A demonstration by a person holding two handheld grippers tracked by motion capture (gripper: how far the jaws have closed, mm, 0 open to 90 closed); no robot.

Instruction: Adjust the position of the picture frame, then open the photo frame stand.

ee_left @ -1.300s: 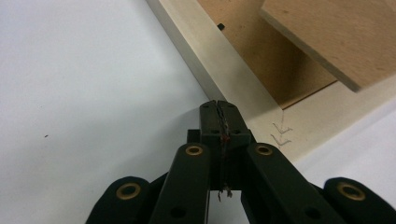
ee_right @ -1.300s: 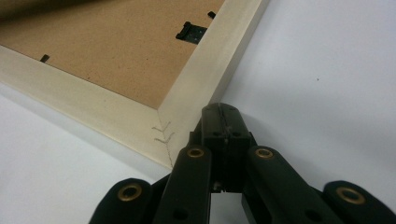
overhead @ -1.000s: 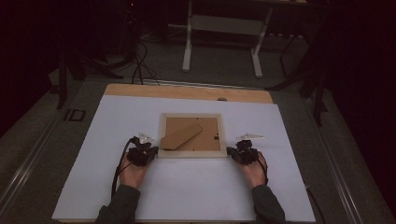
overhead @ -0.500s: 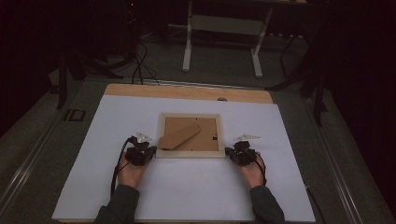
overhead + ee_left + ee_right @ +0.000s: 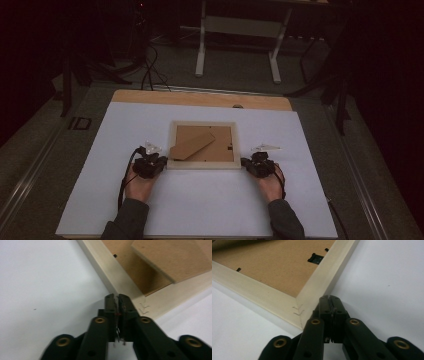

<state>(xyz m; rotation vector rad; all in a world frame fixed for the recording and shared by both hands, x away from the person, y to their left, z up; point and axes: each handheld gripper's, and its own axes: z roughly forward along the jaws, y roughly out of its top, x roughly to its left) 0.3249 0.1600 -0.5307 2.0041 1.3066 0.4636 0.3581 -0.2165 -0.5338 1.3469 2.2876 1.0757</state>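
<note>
**Both hands drop back to the frame's near corners**

Since a second ago the frame (image 5: 203, 145) sits face down mid-table, unmoved. Left gripper (image 5: 118, 298) and right gripper (image 5: 332, 300) have just cracked open a hair, nothing between them, practically closed, tips at its corners.

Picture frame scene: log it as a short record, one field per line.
object: picture frame, lying back side up, flat on the white table cover
backing: brown board with a fold-out stand
left hand-held gripper: jaws nearly closed, nothing between them, at the frame's near left corner
right hand-held gripper: jaws nearly closed, nothing between them, at the frame's near right corner
contact with frame: cannot tell
frame corners: staples across the mitre joints
</note>
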